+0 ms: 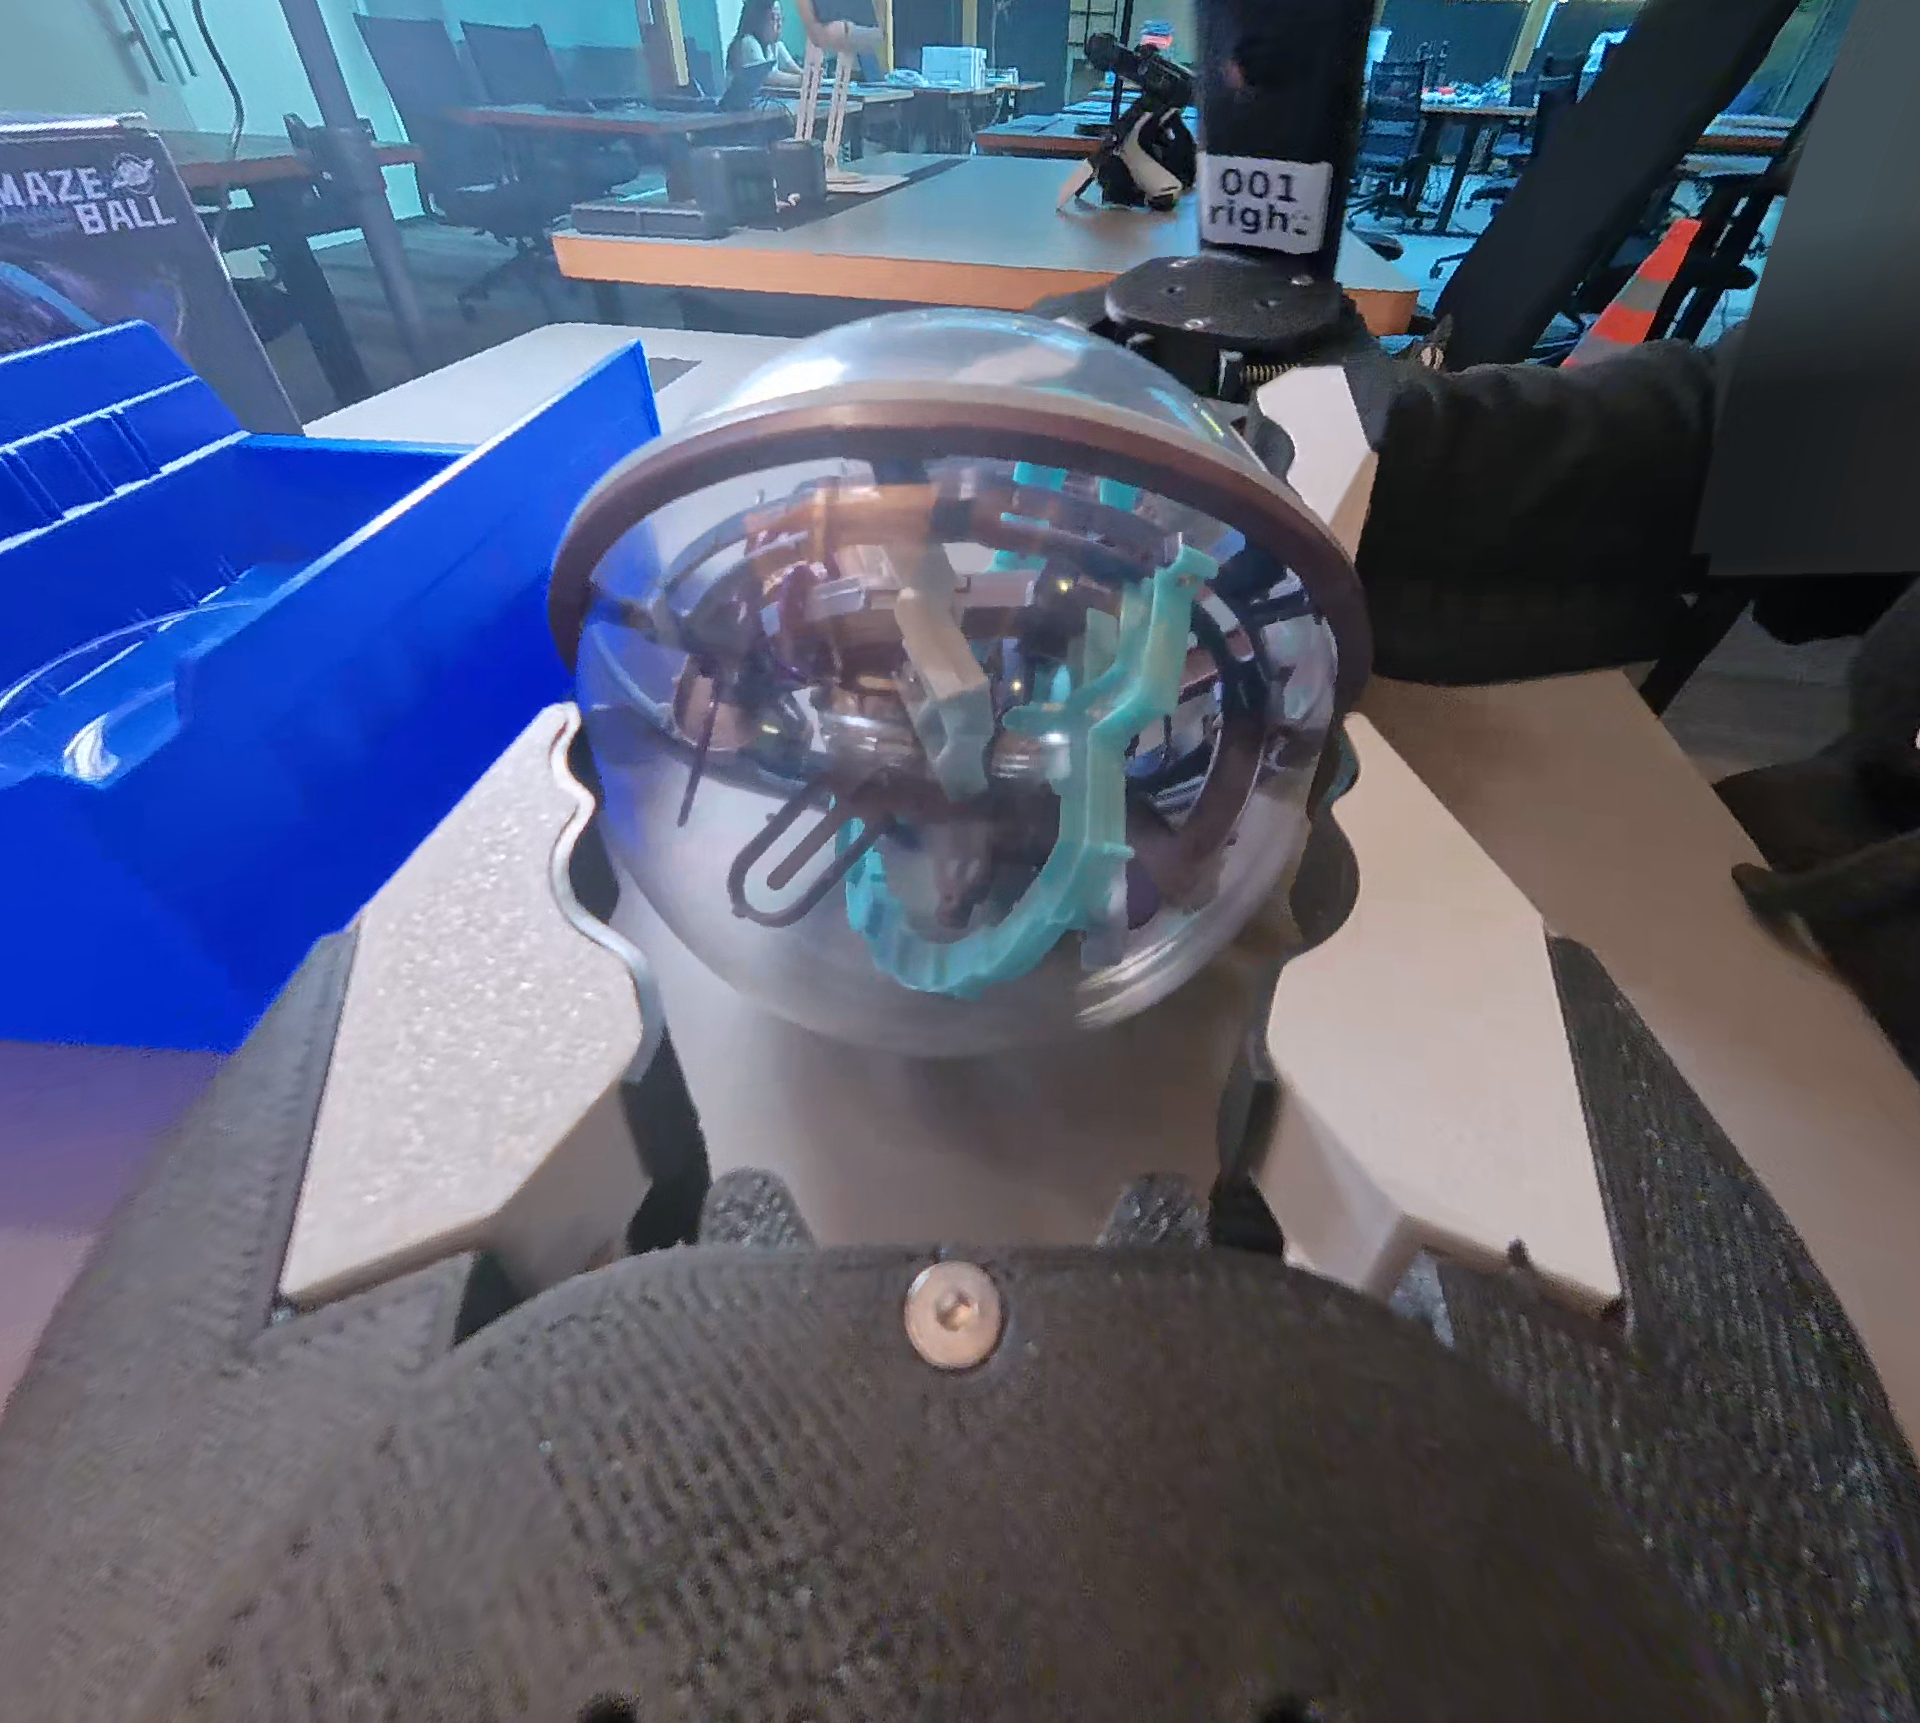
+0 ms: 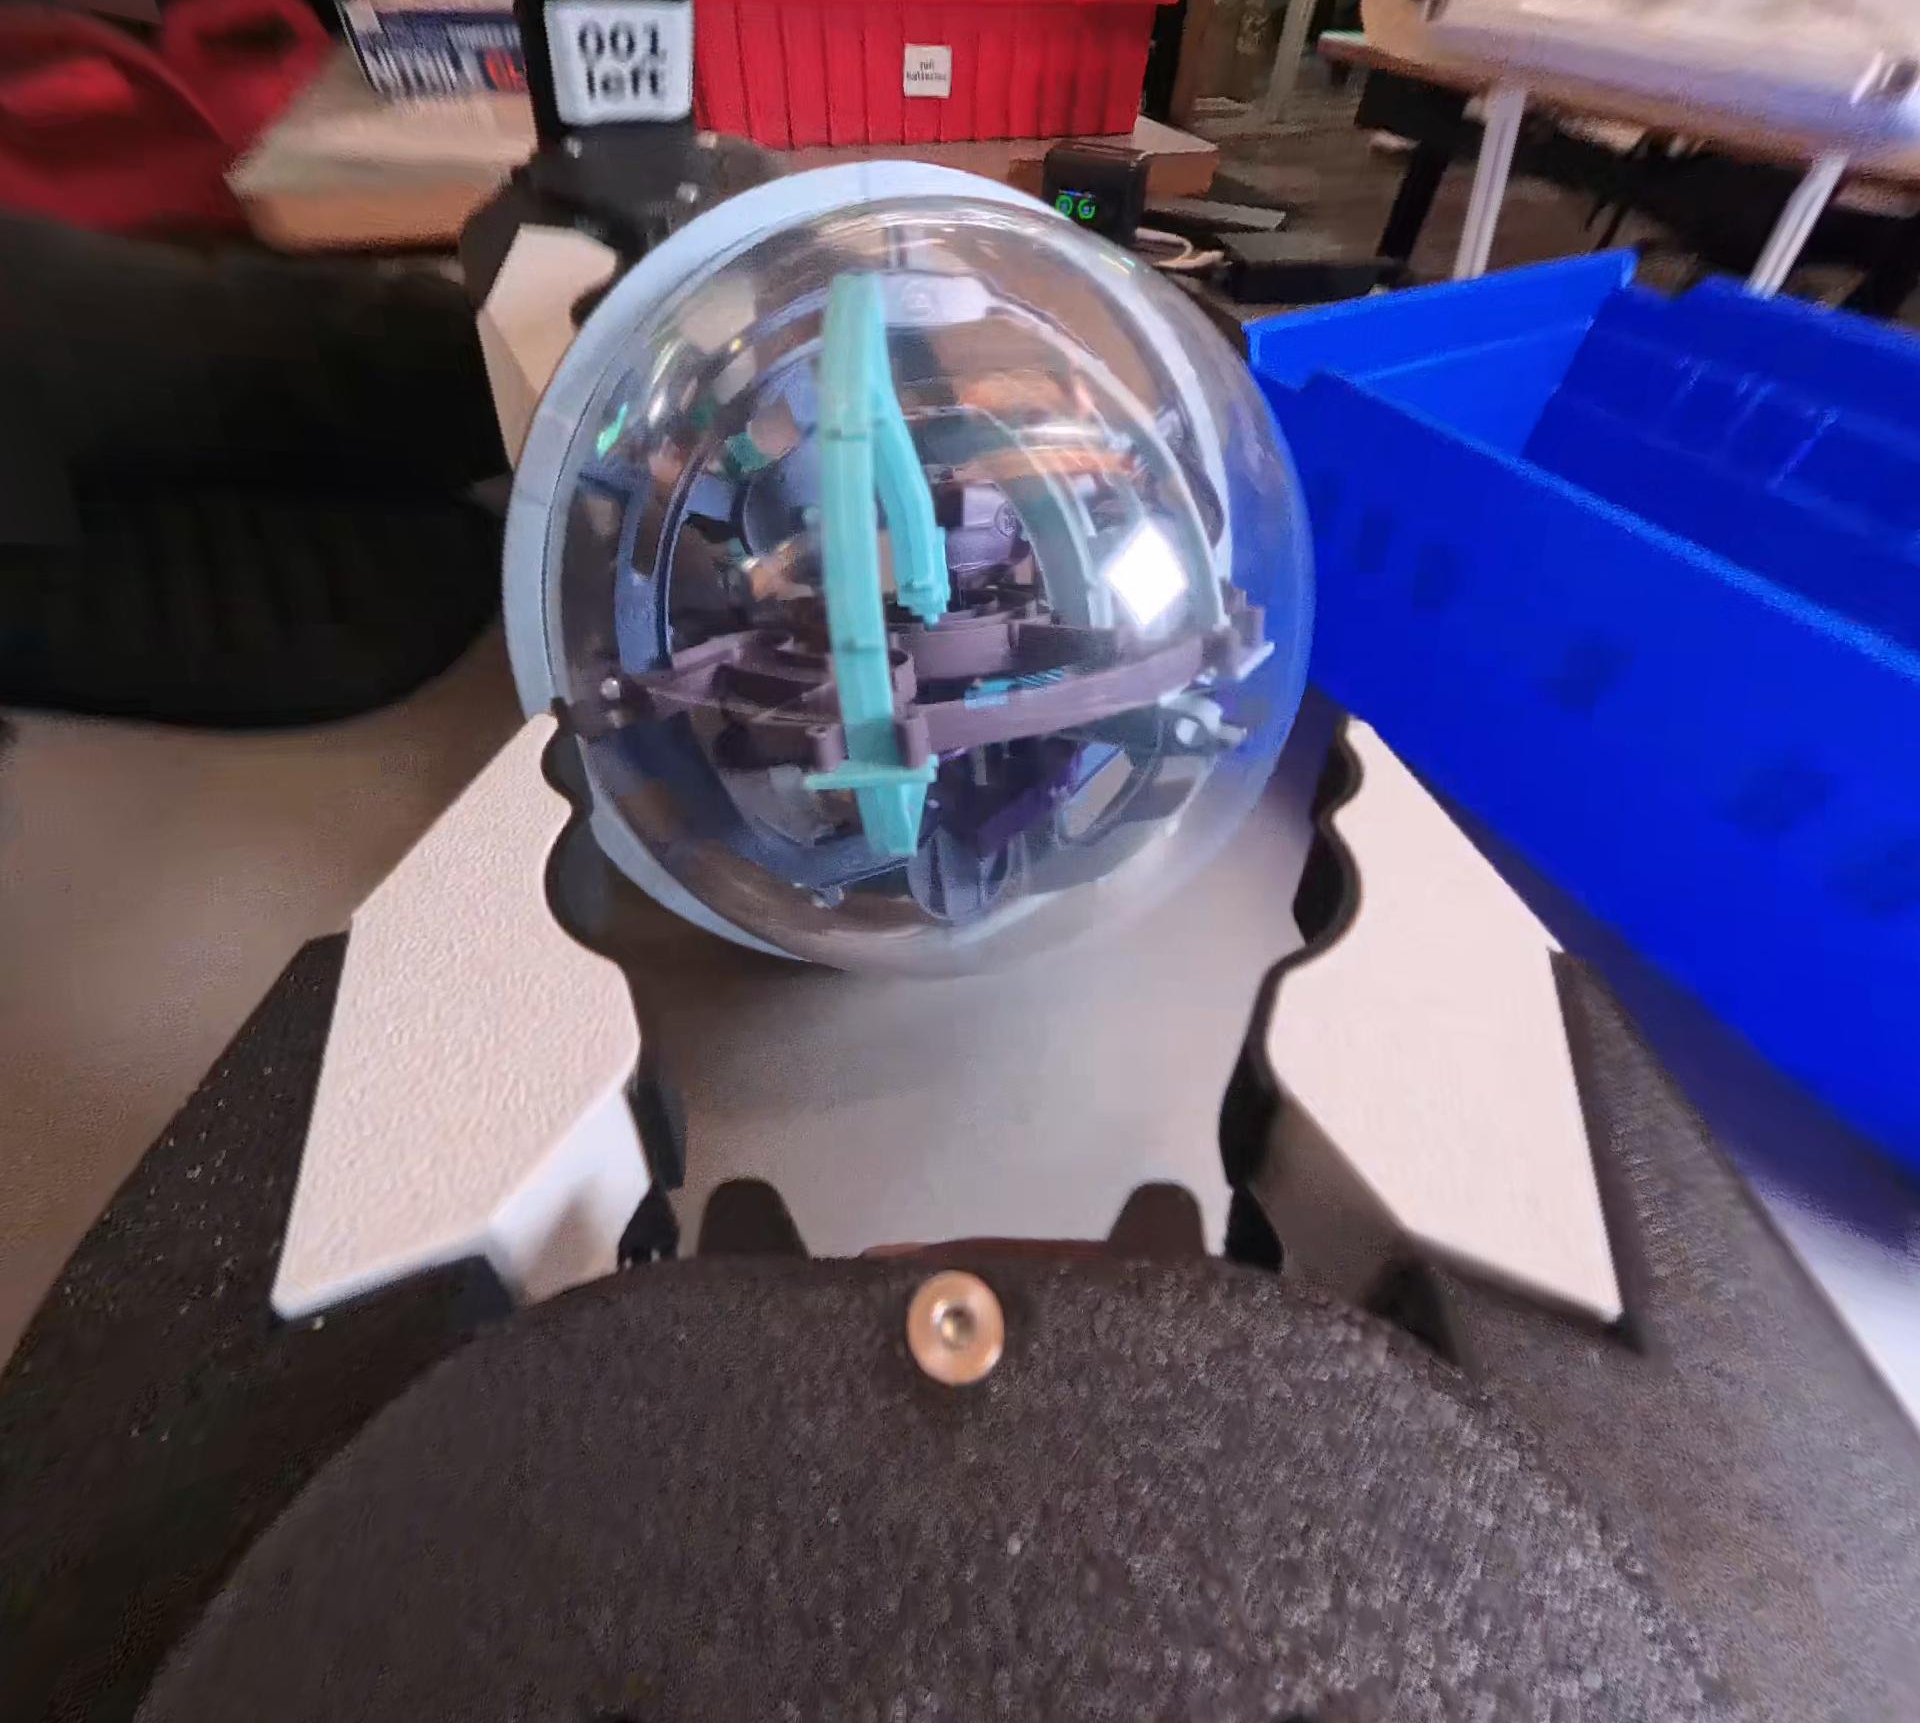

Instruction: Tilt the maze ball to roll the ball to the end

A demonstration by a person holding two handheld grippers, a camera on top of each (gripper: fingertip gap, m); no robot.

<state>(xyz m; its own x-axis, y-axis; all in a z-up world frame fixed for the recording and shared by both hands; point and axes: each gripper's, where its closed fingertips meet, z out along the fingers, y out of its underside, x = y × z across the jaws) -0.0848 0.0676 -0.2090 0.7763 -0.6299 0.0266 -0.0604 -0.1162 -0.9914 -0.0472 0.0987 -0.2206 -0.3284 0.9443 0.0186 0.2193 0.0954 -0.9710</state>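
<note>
Left wrist view: maze ball (image 1: 956, 686) gripped from both sides.
Left gripper (image 1: 951, 800) and right gripper (image 2: 940, 800) each clamp the clear sphere, their fingers spread wide around it; blue bin (image 1: 291, 634) stands beside.

Open-plan office: rows of desks (image 1: 665, 115) and chairs (image 1: 520, 63).

The maze ball (image 1: 956, 686) has a clear shell with a dark brown band; inside run teal, purple, brown and grey tracks. The bin (image 1: 312, 634) beside it is bright blue. Both grippers have white fingers (image 1: 468, 998) with black wavy edges on black textured bodies. Farther off stands a red crate (image 2: 925, 52).
</note>
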